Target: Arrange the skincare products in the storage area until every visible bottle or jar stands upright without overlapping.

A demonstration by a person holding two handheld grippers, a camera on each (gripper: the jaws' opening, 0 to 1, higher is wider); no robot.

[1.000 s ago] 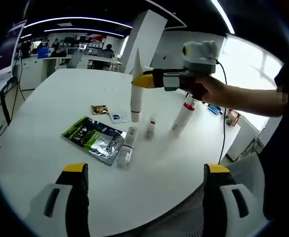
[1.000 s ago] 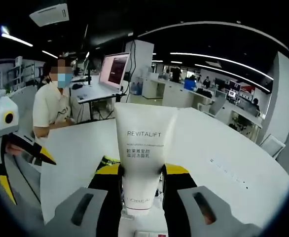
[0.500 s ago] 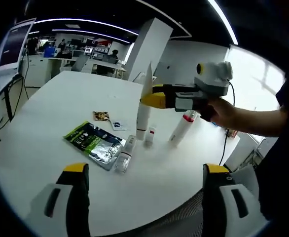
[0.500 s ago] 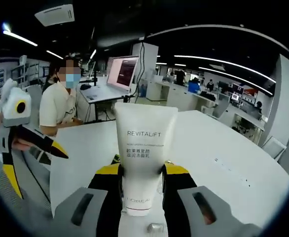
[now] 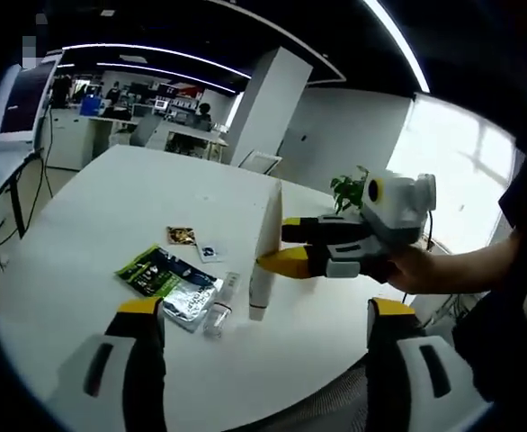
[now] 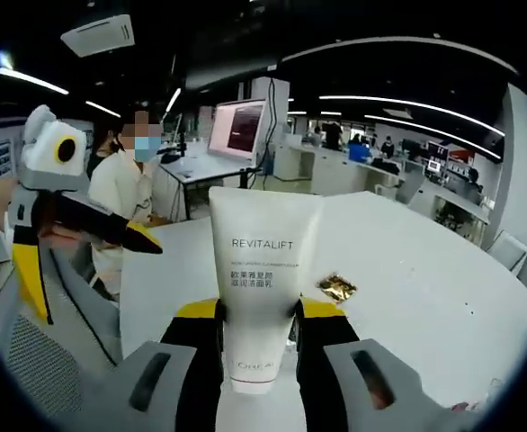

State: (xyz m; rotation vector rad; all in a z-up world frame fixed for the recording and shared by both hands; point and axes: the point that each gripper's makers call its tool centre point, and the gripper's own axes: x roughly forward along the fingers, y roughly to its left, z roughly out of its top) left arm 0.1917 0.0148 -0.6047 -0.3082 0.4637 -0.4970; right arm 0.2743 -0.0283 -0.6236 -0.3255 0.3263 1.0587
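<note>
— White tube in the right gripper: how is it held?

— In the right gripper view the yellow-tipped jaws pinch it on both sides near its cap end. It stands upright, the wide crimped end up, "REVITALIFT" printed across the front. In the left gripper view the same tube stands on its cap on the white table, with the right gripper clamped on it from the right and a hand behind the gripper.

— And the left gripper?

— Its jaws are spread wide, holding nothing. In the left gripper view its two fingers rise at the near edge of the table, well apart. In the right gripper view the left gripper hangs at the left, held by a hand, also parted.

— What else lies on the table?

— Just left of the tube a clear small bottle lies on its side, and a white slim bottle lies next to it. A green and silver foil pouch lies flat to their left, touching or nearly touching them. Farther off are a small gold sachet and a white card. The gold sachet shows in the right gripper view too, right of the tube.

— Anything around the table?

— A seated person in a light shirt at the left in the right gripper view, beside a desk with a monitor, and a potted plant at the far right edge of the table in the left gripper view.
</note>
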